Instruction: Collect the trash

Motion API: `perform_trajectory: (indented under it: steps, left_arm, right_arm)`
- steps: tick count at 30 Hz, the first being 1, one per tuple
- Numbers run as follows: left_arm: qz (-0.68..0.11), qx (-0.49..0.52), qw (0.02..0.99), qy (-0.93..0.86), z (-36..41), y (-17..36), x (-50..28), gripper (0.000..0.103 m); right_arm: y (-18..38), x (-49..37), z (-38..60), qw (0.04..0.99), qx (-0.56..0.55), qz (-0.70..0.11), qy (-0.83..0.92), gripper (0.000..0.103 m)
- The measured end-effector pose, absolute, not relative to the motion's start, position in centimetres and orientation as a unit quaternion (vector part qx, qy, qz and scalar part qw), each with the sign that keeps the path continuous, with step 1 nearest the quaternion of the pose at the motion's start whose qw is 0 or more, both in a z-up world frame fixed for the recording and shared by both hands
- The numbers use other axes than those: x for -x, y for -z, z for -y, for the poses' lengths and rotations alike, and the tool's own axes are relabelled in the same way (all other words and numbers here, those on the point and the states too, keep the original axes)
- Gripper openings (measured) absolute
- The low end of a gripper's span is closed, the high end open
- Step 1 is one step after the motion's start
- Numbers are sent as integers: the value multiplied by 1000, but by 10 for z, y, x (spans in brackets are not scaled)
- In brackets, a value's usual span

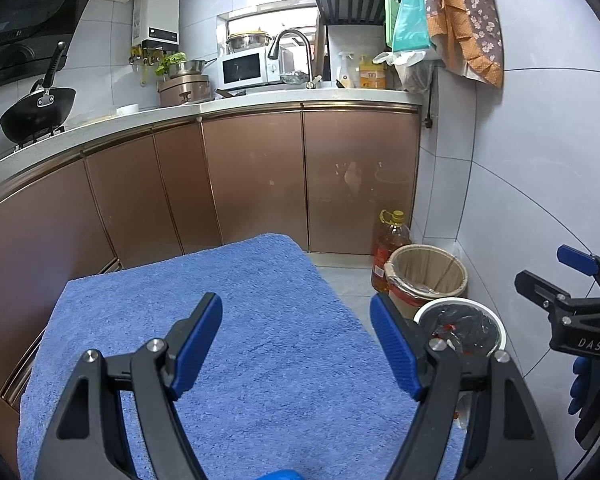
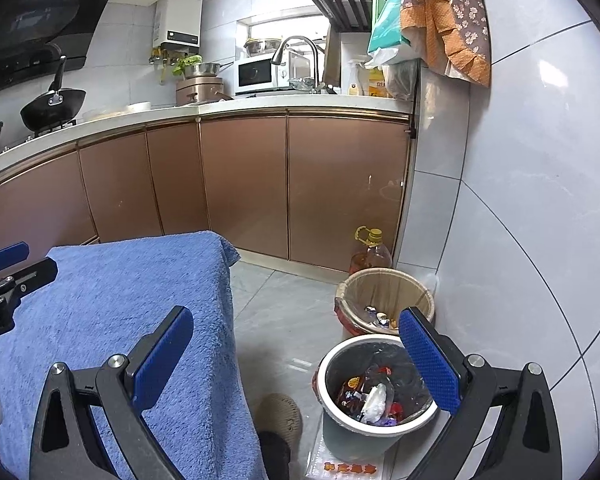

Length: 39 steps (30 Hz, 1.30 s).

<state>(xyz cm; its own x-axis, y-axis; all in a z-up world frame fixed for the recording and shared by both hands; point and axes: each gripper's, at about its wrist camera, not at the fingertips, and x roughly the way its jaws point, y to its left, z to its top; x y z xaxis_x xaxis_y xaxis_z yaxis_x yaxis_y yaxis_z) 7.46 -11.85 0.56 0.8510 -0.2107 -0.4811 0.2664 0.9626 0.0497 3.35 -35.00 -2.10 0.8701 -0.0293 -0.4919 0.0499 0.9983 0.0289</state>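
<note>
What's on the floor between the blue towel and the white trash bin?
In the right wrist view, mostly bare grey floor tiles lie between the blue towel and white trash bin, plus a tan slipper lower down.

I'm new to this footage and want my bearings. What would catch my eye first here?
The blue towel covering a raised surface fills the foreground, with both open hand-held grippers, left and right, empty over it. On the floor to its right stand two bins: a white-rimmed bin full of wrappers and, behind it, a tan lined bin. An oil bottle stands behind them by the cabinets.
</note>
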Motion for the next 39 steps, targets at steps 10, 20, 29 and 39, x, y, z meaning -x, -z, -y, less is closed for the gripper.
perform_trajectory:
  steps: [10, 20, 29, 39]
  left_arm:
    - [-247, -51, 960, 120, 117, -3, -75, 75]
    - [-232, -42, 966, 104, 105, -10, -72, 75]
    - [-235, -43, 966, 101, 105, -7, -72, 75]
    - [-232, -47, 967, 98, 108, -7, -72, 75]
  right_arm:
    - [22, -36, 348, 967, -18, -255, 15, 103]
    - [21, -40, 341, 967, -9, -254, 7, 103]
    - [22, -42, 337, 967, -2, -257, 0, 103]
    - [22, -41, 343, 967, -6, -254, 2, 103]
